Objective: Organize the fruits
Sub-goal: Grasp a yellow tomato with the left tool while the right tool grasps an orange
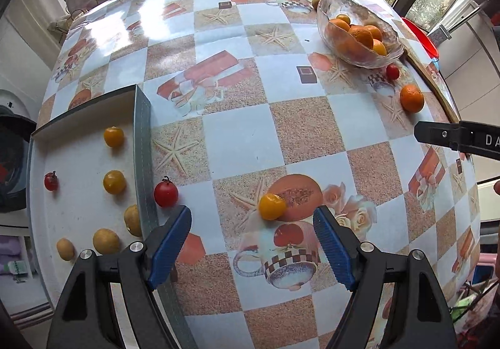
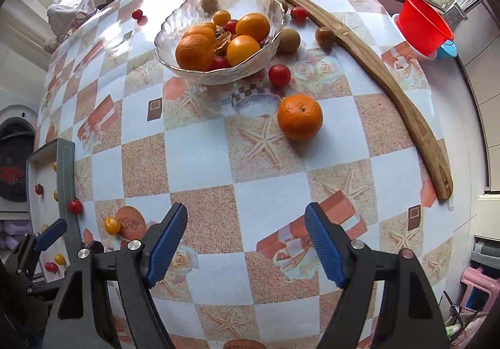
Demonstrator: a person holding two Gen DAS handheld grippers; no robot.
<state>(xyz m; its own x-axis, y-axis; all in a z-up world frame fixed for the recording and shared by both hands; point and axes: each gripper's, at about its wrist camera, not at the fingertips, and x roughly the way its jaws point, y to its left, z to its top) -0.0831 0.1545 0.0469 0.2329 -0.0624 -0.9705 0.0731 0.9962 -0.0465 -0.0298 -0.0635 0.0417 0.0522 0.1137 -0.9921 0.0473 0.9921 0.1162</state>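
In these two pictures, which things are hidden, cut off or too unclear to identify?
- Glass bowl, right wrist view: the brownish item among the oranges is mostly covered by them; its kind is unclear.
- White tray, left wrist view: its near end is hidden behind the left gripper.
- Right gripper, left wrist view: only one finger enters at the right edge.
- Round dark object outside the table's left edge, both views: cut off, unidentifiable.
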